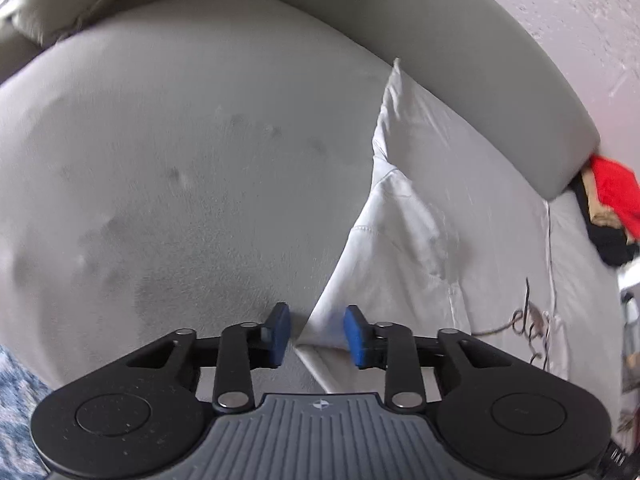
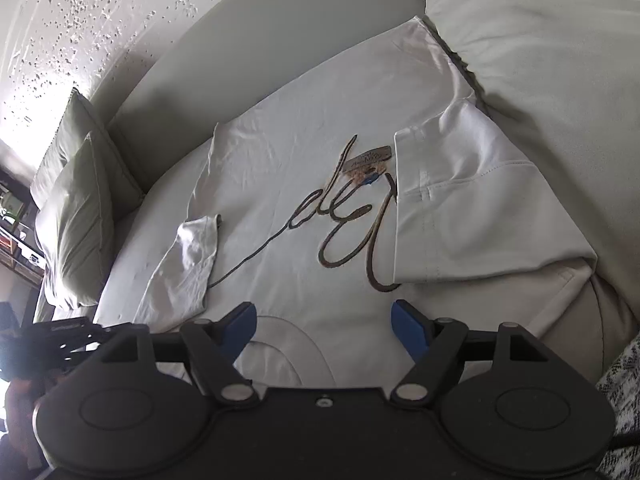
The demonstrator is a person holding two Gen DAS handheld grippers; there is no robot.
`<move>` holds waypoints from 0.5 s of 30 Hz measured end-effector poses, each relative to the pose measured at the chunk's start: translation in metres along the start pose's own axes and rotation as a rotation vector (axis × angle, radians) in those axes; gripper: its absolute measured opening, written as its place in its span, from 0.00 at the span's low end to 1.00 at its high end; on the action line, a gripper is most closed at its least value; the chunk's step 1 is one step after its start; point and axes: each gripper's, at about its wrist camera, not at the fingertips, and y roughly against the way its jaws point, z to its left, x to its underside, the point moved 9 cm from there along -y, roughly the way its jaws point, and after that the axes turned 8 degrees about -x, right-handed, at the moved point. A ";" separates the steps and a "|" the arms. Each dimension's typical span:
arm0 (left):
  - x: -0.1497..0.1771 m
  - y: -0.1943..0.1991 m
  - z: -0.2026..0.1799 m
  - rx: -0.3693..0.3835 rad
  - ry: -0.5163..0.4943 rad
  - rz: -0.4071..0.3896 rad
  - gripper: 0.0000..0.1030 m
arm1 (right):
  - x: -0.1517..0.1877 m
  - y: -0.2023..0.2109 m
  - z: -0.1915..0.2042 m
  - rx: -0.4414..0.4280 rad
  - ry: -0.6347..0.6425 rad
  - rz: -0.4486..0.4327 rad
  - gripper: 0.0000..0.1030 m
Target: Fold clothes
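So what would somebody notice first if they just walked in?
Probably the white shirt spread flat on the pale sofa, with big dark loopy writing across its middle. One sleeve is already folded over the writing. A bright red cloth also pops out at the sofa's far end.

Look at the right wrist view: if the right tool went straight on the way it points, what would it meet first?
Probably the white shirt spread on the sofa, near its dark script lettering. The right tool is open with nothing between its pads; depth is unclear.
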 end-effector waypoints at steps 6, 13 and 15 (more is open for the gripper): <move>0.004 0.008 -0.011 -0.163 -0.113 -0.063 0.05 | 0.000 -0.001 0.000 0.004 0.002 0.003 0.72; 0.000 0.036 -0.035 -0.239 -0.268 -0.260 0.09 | -0.014 0.018 0.009 -0.015 0.015 -0.034 0.72; -0.007 0.042 -0.045 -0.189 -0.293 -0.303 0.09 | -0.029 0.030 0.005 0.019 0.030 -0.108 0.65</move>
